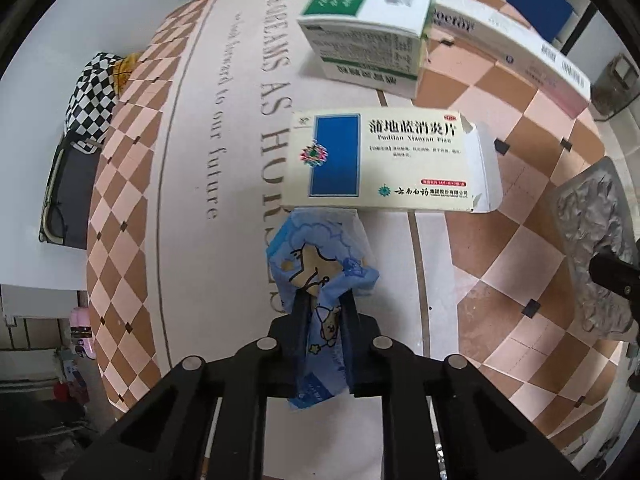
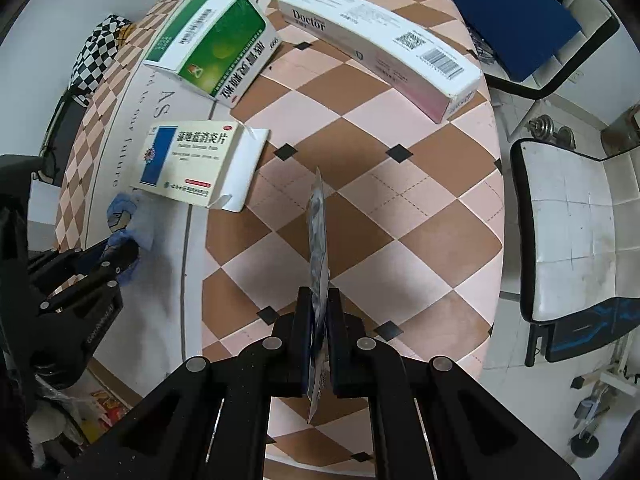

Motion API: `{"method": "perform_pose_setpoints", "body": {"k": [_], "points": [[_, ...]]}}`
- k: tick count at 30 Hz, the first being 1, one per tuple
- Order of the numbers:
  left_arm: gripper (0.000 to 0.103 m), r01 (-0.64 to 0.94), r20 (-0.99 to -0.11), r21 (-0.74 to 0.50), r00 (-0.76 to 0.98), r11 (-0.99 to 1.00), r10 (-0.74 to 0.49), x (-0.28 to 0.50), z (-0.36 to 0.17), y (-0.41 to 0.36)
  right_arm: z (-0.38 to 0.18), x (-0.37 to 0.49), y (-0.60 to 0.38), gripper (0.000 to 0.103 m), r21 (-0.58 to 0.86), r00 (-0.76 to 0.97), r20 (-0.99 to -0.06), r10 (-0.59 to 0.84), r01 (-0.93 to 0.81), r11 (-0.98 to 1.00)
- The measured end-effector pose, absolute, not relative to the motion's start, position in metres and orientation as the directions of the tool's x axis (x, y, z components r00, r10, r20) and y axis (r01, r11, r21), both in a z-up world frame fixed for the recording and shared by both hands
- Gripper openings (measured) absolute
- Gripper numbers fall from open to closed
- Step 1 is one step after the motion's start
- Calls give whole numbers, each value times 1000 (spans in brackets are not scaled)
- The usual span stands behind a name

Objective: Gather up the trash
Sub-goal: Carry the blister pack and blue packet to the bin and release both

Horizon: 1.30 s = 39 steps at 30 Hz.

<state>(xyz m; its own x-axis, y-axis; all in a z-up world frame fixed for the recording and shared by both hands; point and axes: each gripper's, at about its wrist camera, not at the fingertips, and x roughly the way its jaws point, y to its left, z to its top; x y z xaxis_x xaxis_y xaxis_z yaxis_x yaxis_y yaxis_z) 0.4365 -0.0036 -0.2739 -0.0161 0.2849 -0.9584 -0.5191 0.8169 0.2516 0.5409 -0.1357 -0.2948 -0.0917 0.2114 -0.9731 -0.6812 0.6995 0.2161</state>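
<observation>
we hold a soft, light blue wrapper (image 1: 320, 280) in the left gripper (image 1: 323, 300), jaws pinched on its middle; the right gripper (image 2: 319, 300) clamps a thin, bendy foil blister (image 2: 318, 232) by its lower end, above the worktop (image 2: 380, 208)

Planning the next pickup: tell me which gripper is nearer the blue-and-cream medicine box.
Left. The left gripper, shut on a blue wrapper, sits just below the blue-and-cream medicine box. The right gripper, shut on a foil blister sheet, is farther off to the box's right.
</observation>
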Motion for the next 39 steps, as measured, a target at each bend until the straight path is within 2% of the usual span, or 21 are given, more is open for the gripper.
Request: {"method": "perform_pose_setpoints", "body": {"k": [12,24,33,39], "points": [[10,-600,-934,153,172,786,312,365,-195,-13,-247,495,-156,7,190,16,-964,266,-655,731],[10,-494,-900,53,353,868,256,209,-135,-47,-178,323,-213,7,203,147,-929,339,-565,800],[10,-429,-941,-36,318,902,113,124,-164,-76,-199,186,-259,7,264,61,-942,329,-469,843],[10,-442,-977,-101,215,891,-5,99,-239,-92,-255,144,-281,7,275,-40,-957,287,-437,856]]}}
